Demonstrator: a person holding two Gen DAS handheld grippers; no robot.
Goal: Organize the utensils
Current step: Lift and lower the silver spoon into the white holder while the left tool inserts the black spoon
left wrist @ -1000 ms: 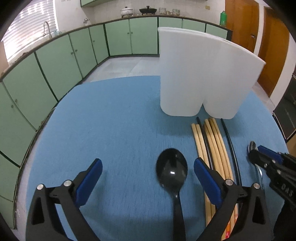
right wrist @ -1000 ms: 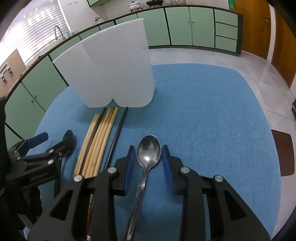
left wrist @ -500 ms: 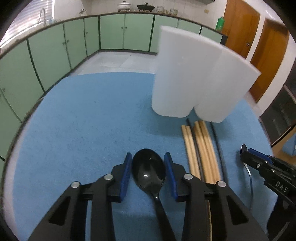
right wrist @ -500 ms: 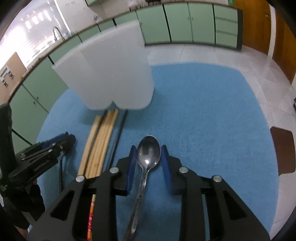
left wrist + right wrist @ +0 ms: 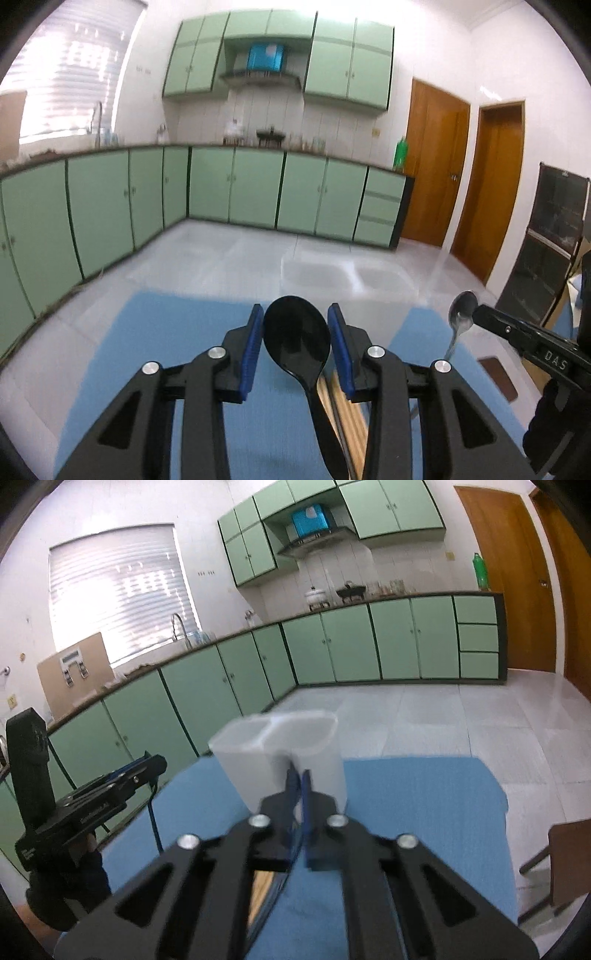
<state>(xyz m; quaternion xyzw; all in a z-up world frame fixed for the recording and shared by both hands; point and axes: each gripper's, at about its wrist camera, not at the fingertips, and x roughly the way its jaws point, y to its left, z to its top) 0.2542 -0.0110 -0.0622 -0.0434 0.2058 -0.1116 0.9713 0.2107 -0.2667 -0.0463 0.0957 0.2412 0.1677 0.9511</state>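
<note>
My left gripper [image 5: 295, 332] is shut on a black plastic spoon [image 5: 297, 338] and holds it bowl-up above the blue table [image 5: 177, 332]. My right gripper [image 5: 297, 790] is shut edge-on; in the left wrist view it [image 5: 480, 314] holds a metal spoon [image 5: 461, 314] in the air. The white two-compartment holder [image 5: 280, 753] stands on the table just beyond the right gripper; it shows blurred in the left wrist view [image 5: 347, 280]. Wooden chopsticks [image 5: 347, 417] lie on the table under the left gripper.
The left gripper [image 5: 110, 790] shows at the left of the right wrist view. Green kitchen cabinets [image 5: 332, 646] line the far walls. A brown chair [image 5: 569, 853] stands to the right of the table.
Both grippers have lifted their spoons off the table and tilted up, so the views now look across the kitchen. The right gripper's spoon has turned edge-on.
</note>
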